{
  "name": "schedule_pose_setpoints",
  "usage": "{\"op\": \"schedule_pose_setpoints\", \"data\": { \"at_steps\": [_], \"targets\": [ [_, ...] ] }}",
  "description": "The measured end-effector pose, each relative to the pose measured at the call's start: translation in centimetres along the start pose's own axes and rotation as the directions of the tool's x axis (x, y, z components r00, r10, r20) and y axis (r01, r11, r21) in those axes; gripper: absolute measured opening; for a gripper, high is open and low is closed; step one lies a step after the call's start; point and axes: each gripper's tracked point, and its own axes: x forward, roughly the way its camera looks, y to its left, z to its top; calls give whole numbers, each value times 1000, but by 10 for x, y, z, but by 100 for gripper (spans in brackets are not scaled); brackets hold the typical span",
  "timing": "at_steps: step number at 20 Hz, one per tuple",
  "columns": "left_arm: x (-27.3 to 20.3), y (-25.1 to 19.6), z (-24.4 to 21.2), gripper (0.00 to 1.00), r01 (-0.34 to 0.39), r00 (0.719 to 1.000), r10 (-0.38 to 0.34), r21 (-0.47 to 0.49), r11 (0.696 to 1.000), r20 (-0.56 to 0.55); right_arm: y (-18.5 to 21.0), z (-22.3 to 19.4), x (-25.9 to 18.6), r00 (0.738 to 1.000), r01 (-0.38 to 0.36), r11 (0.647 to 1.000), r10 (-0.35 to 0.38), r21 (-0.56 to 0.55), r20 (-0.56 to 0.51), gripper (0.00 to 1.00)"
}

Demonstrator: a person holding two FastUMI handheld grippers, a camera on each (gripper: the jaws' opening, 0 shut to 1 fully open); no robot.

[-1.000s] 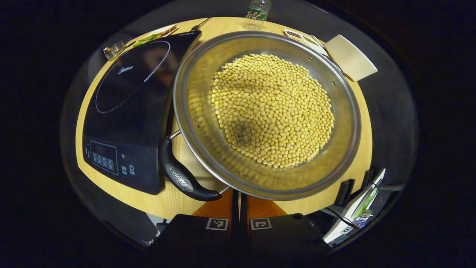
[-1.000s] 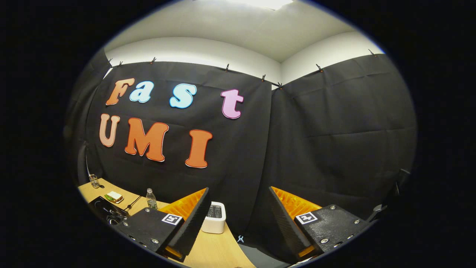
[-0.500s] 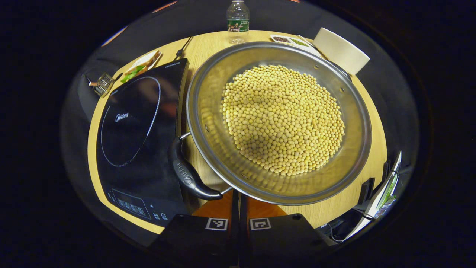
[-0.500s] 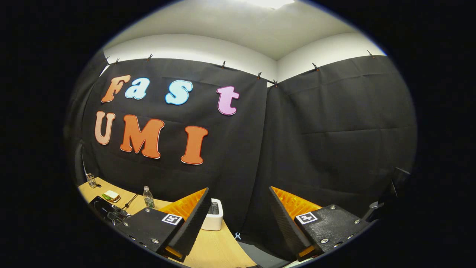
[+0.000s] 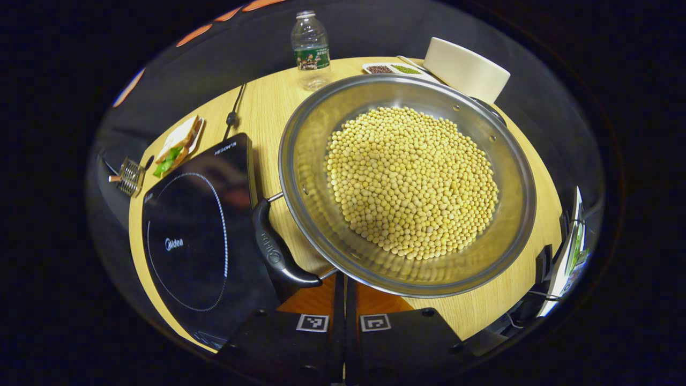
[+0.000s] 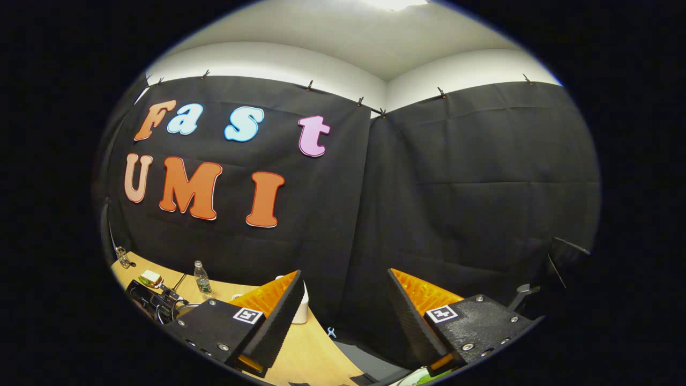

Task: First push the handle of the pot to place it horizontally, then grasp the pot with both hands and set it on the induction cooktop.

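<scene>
A wide steel pot [image 5: 311,214] heaped with yellow soybeans [image 5: 412,179] sits on the round wooden table [image 5: 268,112] in the left gripper view. Its black side handle [image 5: 274,252] lies at the pot's lower-left rim, beside the black induction cooktop [image 5: 193,236]. My left gripper [image 5: 343,281] is shut, its tips right at the pot's near rim next to the handle's lower end. In the right gripper view my right gripper [image 6: 343,308] is open and empty, raised and pointing at the booth wall.
Behind the pot stand a water bottle [image 5: 310,51], a white container [image 5: 466,69] and a small dish of seeds [image 5: 394,68]. A sandwich plate [image 5: 179,142] and a small wire rack [image 5: 128,177] lie left of the cooktop. Its power cord [image 5: 233,110] runs back across the table.
The left gripper view has swung: the cooktop has slid down and left, and the bottle and far table edge have come further into sight. The right gripper view has drifted slightly right.
</scene>
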Motion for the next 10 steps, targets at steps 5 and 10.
{"op": "schedule_pose_setpoints", "data": {
  "at_steps": [5, 10],
  "targets": [
    [8, 5, 23, 8, 0, 998, -2, 49, 999, 56, 2, -9, -4, 999, 25, 1000, -25, 0, -27, 95],
    [16, 16, 45, 8, -36, 994, 30, 58, 998, 108, 20, -20, 1, 998, 12, 1000, -12, 1, -64, 95]
  ]
}}
